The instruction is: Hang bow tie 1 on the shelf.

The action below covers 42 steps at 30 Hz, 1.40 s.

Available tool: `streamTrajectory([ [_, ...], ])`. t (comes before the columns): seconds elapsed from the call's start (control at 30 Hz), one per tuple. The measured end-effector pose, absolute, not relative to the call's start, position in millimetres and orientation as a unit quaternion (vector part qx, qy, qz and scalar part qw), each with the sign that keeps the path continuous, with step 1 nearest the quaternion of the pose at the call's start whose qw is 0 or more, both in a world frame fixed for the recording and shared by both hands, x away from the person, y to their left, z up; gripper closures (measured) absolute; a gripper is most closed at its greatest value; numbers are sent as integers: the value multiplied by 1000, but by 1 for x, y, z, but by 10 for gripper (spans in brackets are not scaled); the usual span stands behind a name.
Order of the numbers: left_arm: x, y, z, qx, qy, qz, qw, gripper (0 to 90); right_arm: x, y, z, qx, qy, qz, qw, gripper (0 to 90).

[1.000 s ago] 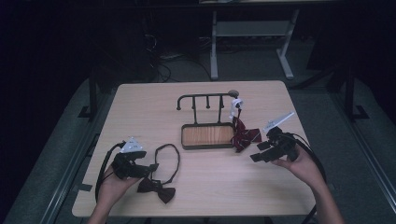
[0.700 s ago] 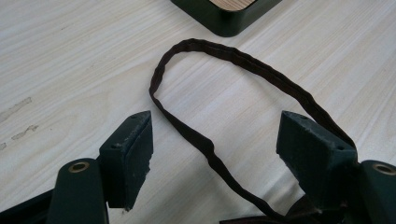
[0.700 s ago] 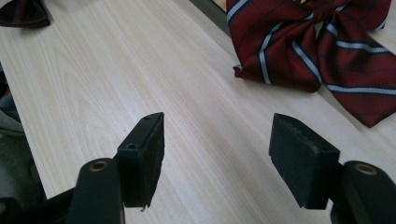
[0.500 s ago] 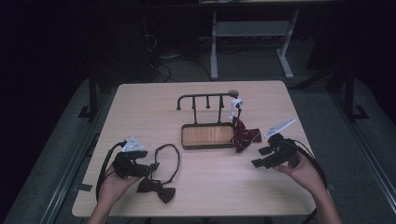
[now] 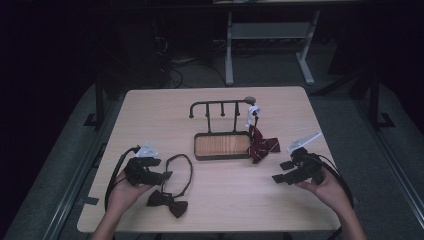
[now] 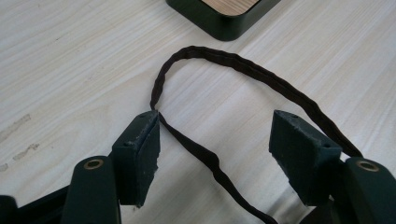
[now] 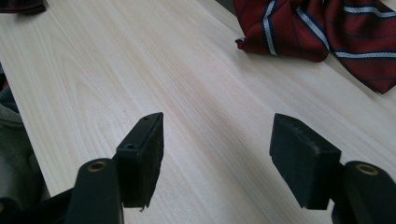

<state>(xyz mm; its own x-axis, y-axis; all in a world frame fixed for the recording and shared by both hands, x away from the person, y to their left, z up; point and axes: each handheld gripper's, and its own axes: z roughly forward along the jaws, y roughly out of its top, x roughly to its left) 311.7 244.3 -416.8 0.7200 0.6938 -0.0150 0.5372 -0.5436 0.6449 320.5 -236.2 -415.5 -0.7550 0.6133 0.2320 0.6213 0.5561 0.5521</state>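
A dark bow tie lies at the table's front left, and its thin strap loops away toward the tray. My left gripper sits low over that strap. In the left gripper view the strap runs between the jaws of my left gripper. These have just been closing but stand apart from it, one pad's tip beside it. A red striped tie hangs from the rack's right end and rests on the table. My right gripper is open just right of it, with bare wood between its jaws and the tie ahead.
A dark rack with several pegs rises from a wood-bottomed tray at the table's middle. A white tag hangs at its right end. A desk frame and cables stand on the floor beyond the far edge.
My right gripper has slid a little toward the table's front edge, away from the red tie. The left hand has stayed where it was.
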Motion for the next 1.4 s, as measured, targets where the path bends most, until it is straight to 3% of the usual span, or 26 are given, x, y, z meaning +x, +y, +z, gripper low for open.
streamTrajectory([
  [0.87, 347, 235, -420, 889, 350, 109, 275, 390, 318, -236, -413, -344, -884, -318, 3, 348],
  [1.4, 371, 222, -426, 903, 345, 105, 232, 511, 317, -234, -413, -338, -886, -317, 3, 349],
])
